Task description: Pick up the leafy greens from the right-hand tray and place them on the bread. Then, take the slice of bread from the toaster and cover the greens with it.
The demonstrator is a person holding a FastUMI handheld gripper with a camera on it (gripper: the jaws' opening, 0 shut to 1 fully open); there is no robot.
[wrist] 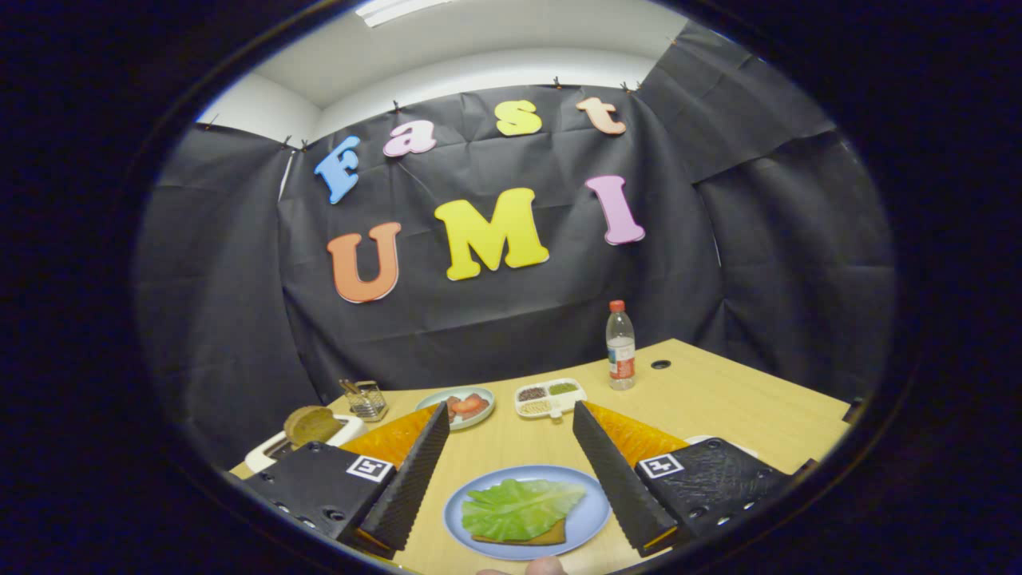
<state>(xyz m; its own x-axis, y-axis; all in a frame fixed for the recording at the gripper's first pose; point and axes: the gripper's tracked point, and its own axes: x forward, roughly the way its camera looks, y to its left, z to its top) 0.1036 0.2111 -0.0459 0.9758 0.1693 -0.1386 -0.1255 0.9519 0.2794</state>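
Between the wide-spread, empty fingers of the gripper [511, 479]: blue plate [587, 519] bearing bread [551, 533], leafy greens [519, 507] already laid flat over it, ready for covering. Beyond the left finger: toaster [275, 451], second slice of bread [313, 425] standing upright in its slot, apparently next to fetch.

Leafy greens [520, 508] on bread [551, 534] on plate [589, 513] (between the fingers [415, 475]), toaster [271, 454] far left.
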